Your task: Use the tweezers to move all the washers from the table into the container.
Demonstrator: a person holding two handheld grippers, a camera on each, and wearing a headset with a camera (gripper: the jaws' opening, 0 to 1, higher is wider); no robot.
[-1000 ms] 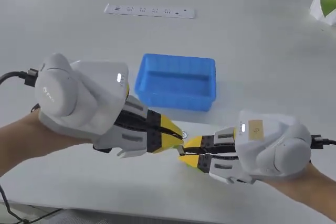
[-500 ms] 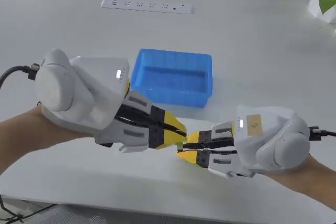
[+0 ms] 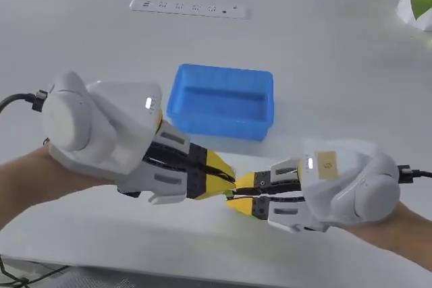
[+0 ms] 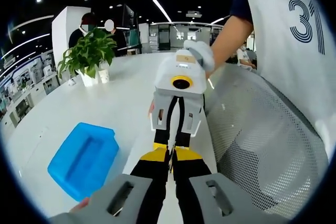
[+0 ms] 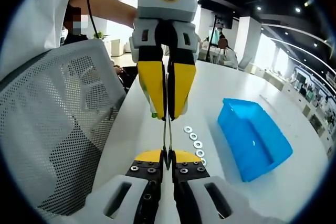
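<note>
Your left gripper (image 3: 231, 179) and right gripper (image 3: 233, 199) stayed tip to tip, as half a second before. Both were clenched on the tweezers (image 5: 167, 132), whose long axis ran straight between them. The washers (image 5: 194, 140) lay in a row on the table (image 3: 337, 65), and the blue container (image 3: 216, 123) stood empty.

Right tongs (image 5: 167, 163) and left tongs (image 5: 167, 115) both clamp the tweezers (image 5: 166, 139); washers (image 5: 198, 144) lie near the container (image 5: 254, 135).
</note>
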